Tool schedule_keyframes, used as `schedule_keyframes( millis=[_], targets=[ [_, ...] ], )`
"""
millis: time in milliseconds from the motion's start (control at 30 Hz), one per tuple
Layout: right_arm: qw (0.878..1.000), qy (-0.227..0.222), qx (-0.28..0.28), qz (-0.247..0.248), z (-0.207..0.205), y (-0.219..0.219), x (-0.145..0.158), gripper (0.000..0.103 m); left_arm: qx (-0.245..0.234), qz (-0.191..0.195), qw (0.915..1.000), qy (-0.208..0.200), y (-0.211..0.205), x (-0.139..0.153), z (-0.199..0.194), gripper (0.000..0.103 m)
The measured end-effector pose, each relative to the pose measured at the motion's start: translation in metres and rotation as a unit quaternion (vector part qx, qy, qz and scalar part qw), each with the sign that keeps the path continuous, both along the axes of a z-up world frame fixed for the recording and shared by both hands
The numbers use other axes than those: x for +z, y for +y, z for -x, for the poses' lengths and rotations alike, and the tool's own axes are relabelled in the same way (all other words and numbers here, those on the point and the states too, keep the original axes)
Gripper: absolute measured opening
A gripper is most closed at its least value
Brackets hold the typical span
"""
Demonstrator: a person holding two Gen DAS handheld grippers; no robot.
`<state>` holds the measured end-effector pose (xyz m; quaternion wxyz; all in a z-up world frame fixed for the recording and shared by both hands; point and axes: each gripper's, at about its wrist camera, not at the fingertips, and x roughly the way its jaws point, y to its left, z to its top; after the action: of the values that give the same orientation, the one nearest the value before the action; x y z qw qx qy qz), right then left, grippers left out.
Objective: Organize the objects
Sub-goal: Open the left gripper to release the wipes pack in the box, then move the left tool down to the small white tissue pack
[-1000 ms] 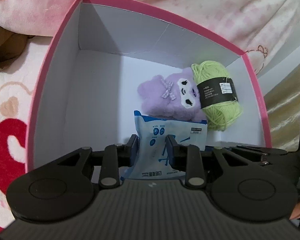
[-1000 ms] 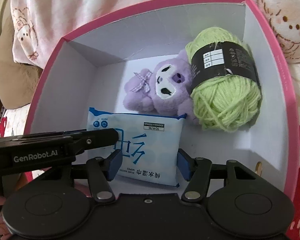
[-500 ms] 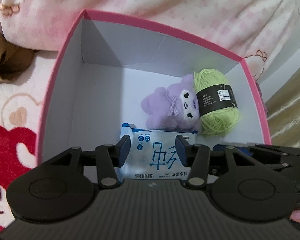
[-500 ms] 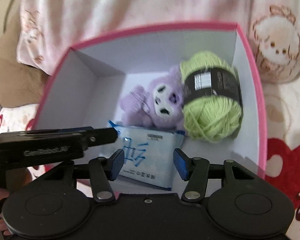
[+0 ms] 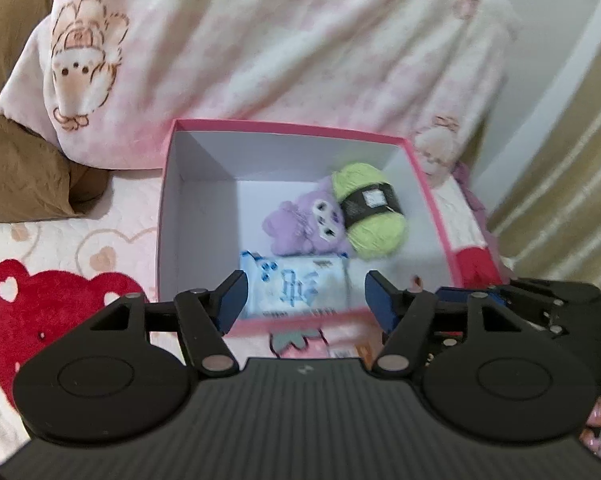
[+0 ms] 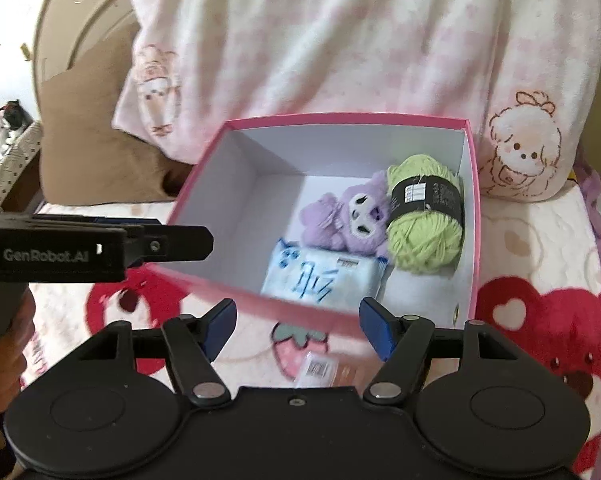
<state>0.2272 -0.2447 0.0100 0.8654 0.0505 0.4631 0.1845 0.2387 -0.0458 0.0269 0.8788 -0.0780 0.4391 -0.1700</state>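
Both grippers have risen away from the box since the earlier frames, and the wipes pack that lay between their fingers then now lies free on the box floor.

From the left wrist view, the left gripper [image 5: 304,296] hangs above the near wall of the pink box [image 5: 428,196]. Its jaws are opening, the blue pads stand apart, and nothing is held between them. Inside the box, the wipes pack [image 5: 296,284] lies flat against the near wall. Just behind it sits the purple plush toy [image 5: 304,220], and the green yarn ball [image 5: 370,210] touches the toy on its right side, close to the right wall. The box rests on a bed cover [image 5: 60,248] with red bear prints, and a pink blanket [image 5: 280,48] is piled behind the box. The picture is a little blurred. At the right edge the other gripper is partly seen.

From the right wrist view, the right gripper [image 6: 296,326] is also above the near rim of the box [image 6: 474,208]. Its jaws are opening too, with empty space between the pads. The wipes pack [image 6: 320,278] lies on the box floor, the plush toy [image 6: 344,216] behind it, and the yarn ball [image 6: 424,212] beside the toy in the right corner. The left gripper [image 6: 204,244] enters from the left side, held by a hand [image 6: 4,344]. A small package [image 6: 320,370] lies on the bed cover in front of the box, too blurred to identify.
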Motion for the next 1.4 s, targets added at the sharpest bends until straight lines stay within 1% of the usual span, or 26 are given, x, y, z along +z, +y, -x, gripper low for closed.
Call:
schedule_keyframes(
  millis=[133,300,433,533,700,833,967,1067,1233,1400],
  targets=[
    [1.000,0.003,0.018,0.002,0.029,-0.003,0.016,0.073,-0.013,-0.010,0.9999,0.002,0.001,0.020,0.026,0.064],
    [0.998,0.004,0.056,0.006,0.065,-0.008,0.036,0.075,-0.029,-0.005,0.9994,0.016,0.001,0.036,0.060,0.064],
    [0.996,0.011,0.081,0.021,0.095,-0.015,0.046,0.075,-0.037,-0.018,0.9985,0.035,-0.001,0.035,0.085,0.065],
    [0.994,0.027,0.097,0.029,0.114,-0.021,0.044,0.076,-0.046,-0.013,0.9973,0.056,-0.003,0.027,0.103,0.065],
    [0.991,0.061,0.118,0.036,0.134,-0.028,0.027,0.077,-0.054,-0.006,0.9950,0.083,-0.009,0.004,0.127,0.065],
    [0.984,0.081,0.150,0.045,0.143,-0.025,0.006,0.078,-0.057,-0.001,0.9929,0.105,-0.018,-0.019,0.140,0.065],
    [0.977,0.096,0.182,0.051,0.145,-0.015,-0.017,0.079,-0.058,-0.002,0.9904,0.125,-0.030,-0.044,0.148,0.065],
    [0.973,0.108,0.193,0.063,0.141,-0.011,-0.035,0.079,-0.058,0.008,0.9878,0.144,-0.039,-0.063,0.150,0.065],
    [0.970,0.119,0.191,0.091,0.131,-0.007,-0.061,0.080,-0.046,0.031,0.9847,0.165,-0.049,-0.095,0.148,0.064],
    [0.969,0.155,0.170,0.092,0.121,-0.011,-0.087,0.081,-0.035,0.037,0.9821,0.182,-0.057,-0.122,0.143,0.062]
  ],
)
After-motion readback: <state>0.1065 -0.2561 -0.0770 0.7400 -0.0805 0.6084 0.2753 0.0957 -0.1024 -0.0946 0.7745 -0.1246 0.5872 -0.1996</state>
